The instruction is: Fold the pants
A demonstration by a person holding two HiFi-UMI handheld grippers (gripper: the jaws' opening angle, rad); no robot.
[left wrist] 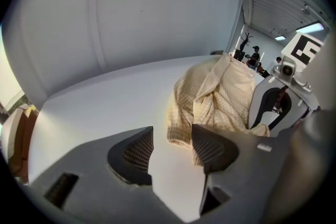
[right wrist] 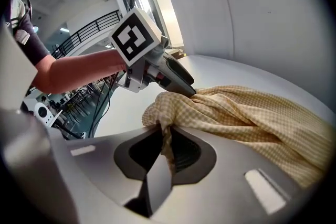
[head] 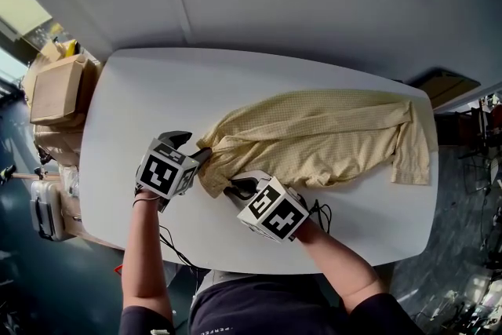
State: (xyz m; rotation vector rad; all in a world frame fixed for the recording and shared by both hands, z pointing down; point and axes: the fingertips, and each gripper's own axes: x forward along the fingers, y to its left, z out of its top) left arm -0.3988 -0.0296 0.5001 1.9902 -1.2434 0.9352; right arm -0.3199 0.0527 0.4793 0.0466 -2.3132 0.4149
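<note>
Pale yellow checked pants [head: 314,137] lie crumpled across the white table [head: 149,106], one end bunched towards me. My left gripper [head: 201,156] stands open at that bunched end. In the left gripper view its jaws [left wrist: 170,145] are wide apart, and the cloth's hem [left wrist: 181,131] lies just beyond the tips with no pad pressing it. My right gripper [head: 236,188] is shut on a fold of the pants at the near edge. In the right gripper view the cloth [right wrist: 252,113] is pinched between its jaws [right wrist: 165,147] and trails off to the right. The left gripper [right wrist: 176,80] touches the same bunch.
Cardboard boxes [head: 59,90] are stacked off the table's left end, with a case [head: 45,208] below them on the floor. The far leg ends of the pants hang near the table's right edge [head: 427,153]. A grey wall rises behind the table.
</note>
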